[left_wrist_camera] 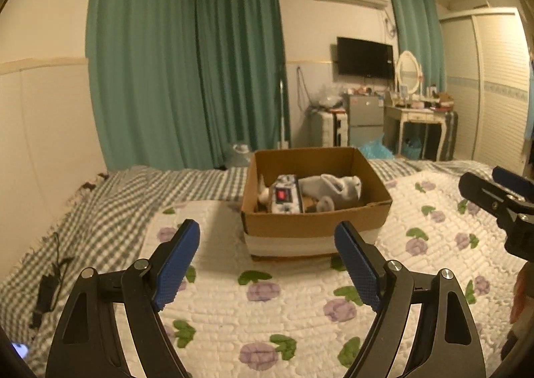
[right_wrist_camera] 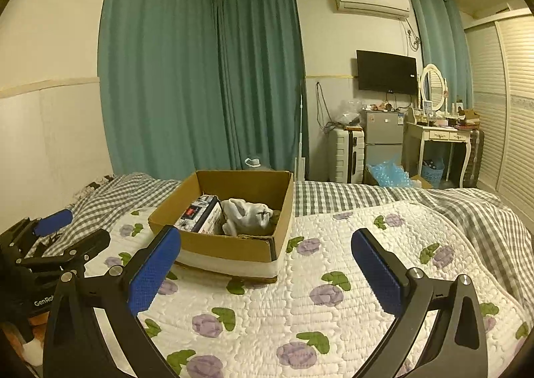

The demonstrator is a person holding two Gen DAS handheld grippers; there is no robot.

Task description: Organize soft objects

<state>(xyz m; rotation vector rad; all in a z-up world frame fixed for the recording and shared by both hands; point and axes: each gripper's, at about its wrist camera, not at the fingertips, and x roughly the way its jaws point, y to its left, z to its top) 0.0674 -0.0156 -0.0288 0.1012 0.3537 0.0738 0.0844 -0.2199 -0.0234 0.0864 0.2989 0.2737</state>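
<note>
An open cardboard box (left_wrist_camera: 300, 228) stands on the white flowered quilt (left_wrist_camera: 267, 304); it also shows in the right wrist view (right_wrist_camera: 233, 249). Inside lie a grey-white soft toy (left_wrist_camera: 333, 189) (right_wrist_camera: 248, 213) and a patterned soft pack with a red label (left_wrist_camera: 284, 198) (right_wrist_camera: 200, 214). My left gripper (left_wrist_camera: 270, 238) is open and empty, held above the quilt in front of the box. My right gripper (right_wrist_camera: 265, 248) is open and empty, to the right of the box's near corner. Each gripper shows at the edge of the other's view (left_wrist_camera: 500, 201) (right_wrist_camera: 50, 244).
A grey checked blanket (left_wrist_camera: 100, 211) covers the bed's left and far side, with a black cable and charger (left_wrist_camera: 50, 284) on it. Teal curtains (left_wrist_camera: 187, 71), a suitcase, a small fridge (left_wrist_camera: 365, 117), a dressing table (left_wrist_camera: 420, 117) and a wardrobe stand beyond the bed.
</note>
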